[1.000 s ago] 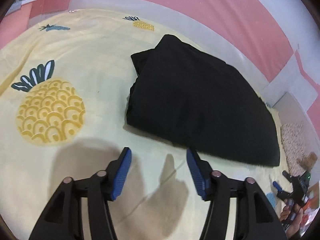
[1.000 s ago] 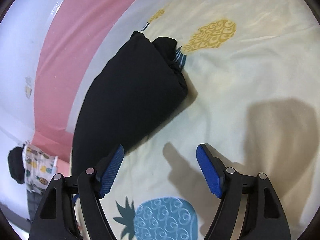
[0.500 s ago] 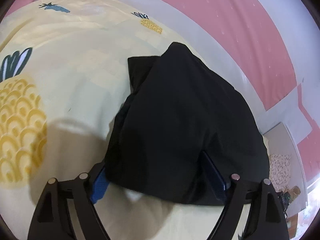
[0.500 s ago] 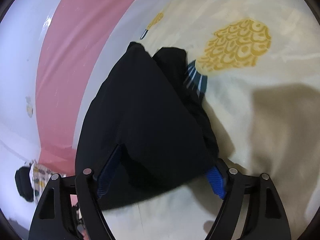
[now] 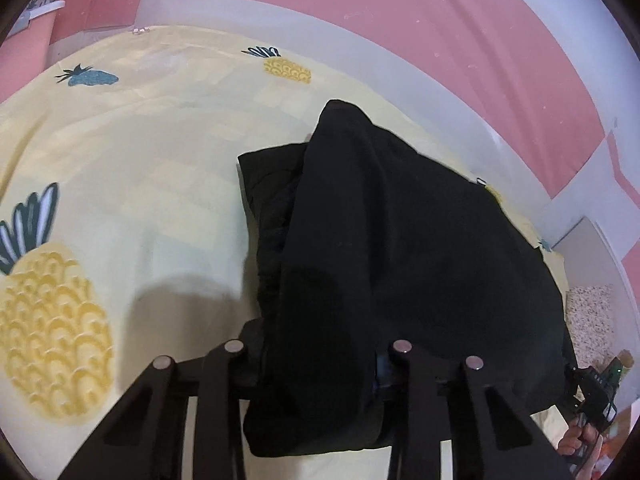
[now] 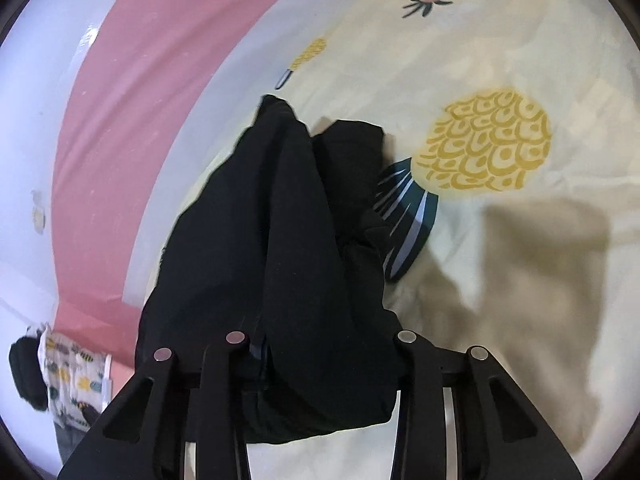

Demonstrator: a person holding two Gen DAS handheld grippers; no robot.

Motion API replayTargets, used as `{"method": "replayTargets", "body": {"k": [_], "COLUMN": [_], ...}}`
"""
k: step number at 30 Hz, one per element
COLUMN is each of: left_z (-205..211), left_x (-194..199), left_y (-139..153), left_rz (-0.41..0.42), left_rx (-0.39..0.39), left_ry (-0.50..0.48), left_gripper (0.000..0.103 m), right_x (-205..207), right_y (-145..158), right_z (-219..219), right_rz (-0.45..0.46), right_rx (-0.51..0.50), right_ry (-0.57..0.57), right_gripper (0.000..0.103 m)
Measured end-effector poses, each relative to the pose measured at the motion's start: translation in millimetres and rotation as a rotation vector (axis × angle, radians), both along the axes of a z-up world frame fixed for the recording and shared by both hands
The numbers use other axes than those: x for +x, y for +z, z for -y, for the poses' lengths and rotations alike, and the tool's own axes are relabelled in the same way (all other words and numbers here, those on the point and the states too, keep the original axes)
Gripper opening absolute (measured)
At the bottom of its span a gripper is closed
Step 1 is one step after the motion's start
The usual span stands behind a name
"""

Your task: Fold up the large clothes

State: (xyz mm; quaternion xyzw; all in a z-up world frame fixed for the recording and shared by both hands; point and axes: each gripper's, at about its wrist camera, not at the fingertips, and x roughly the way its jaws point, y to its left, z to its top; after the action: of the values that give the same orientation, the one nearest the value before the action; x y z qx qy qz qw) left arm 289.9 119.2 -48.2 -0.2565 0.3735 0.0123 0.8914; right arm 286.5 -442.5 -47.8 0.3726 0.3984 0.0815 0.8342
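Nearest the lens, the left gripper (image 5: 320, 364) is seen pinching the near edge of the black garment (image 5: 400, 248); the right gripper (image 6: 320, 360) is likewise clamped on the garment (image 6: 280, 240). The bundle is partly raised over the pineapple-print sheet (image 5: 140, 200). Beyond, a pink wall (image 5: 400, 20) is visible. No writing can be read.

Both grippers, left (image 5: 320, 360) and right (image 6: 324, 356), now clamp the black garment (image 5: 400, 260) (earlier open, clear of it), its near edge bunched between them.
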Motion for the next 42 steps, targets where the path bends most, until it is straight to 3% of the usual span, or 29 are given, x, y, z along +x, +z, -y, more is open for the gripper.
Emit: {"method": "replayTargets", "body": {"k": [6, 15, 20, 23, 26, 29, 31, 33, 39, 42], "left_z": [-0.3, 12.1, 19.7, 16.6, 18.1, 11.9, 7.7, 3.9, 2.9, -1.8], "left_x": [-70.5, -217.9, -256.3, -250.7, -261.5, -273.3, -280.5, -277.0, -210.6, -162.3], "left_y": [16.7, 12.5, 1.4, -5.2, 4.9, 16.1, 25.7, 33.6, 43.7, 43.5], "left_rz": [0.022, 0.016, 0.003, -0.026, -0.04, -0.034, -0.005, 0.03, 0.044, 0.01], "left_rx": [-0.01, -0.016, 0.005, -0.006, 0.032, 0.066, 0.118, 0.129, 0.141, 0.084], "left_ry": [-0.064, -0.131, -0.146, -0.131, -0.14, -0.13, -0.1, -0.089, -0.155, -0.17], "left_gripper": [0.034, 0.035, 0.039, 0.045, 0.051, 0.052, 0.055, 0.066, 0.067, 0.067], "right_x": [-68.4, -194.2, -224.5, -221.8, -231.3, -240.5, -241.0, -234.0, -166.6, -133.0], "right_y": [17.9, 14.4, 0.9, -7.3, 10.0, 36.7, 53.2, 59.1, 50.8, 47.3], "right_z": [12.4, 35.1, 41.9, 46.6, 42.7, 43.3, 45.8, 45.5, 25.8, 20.6], "right_rz": [0.011, -0.016, -0.04, -0.076, -0.058, 0.021, 0.08, 0.111, 0.127, 0.125], "right_rx": [-0.002, 0.007, -0.008, 0.014, -0.113, -0.268, -0.305, -0.312, -0.34, -0.35], "right_ry": [0.051, 0.057, 0.057, 0.04, 0.052, 0.032, 0.018, 0.026, 0.14, 0.177], "right_gripper": [0.036, 0.036, 0.042, 0.056, 0.062, 0.064, 0.068, 0.069, 0.069, 0.069]}}
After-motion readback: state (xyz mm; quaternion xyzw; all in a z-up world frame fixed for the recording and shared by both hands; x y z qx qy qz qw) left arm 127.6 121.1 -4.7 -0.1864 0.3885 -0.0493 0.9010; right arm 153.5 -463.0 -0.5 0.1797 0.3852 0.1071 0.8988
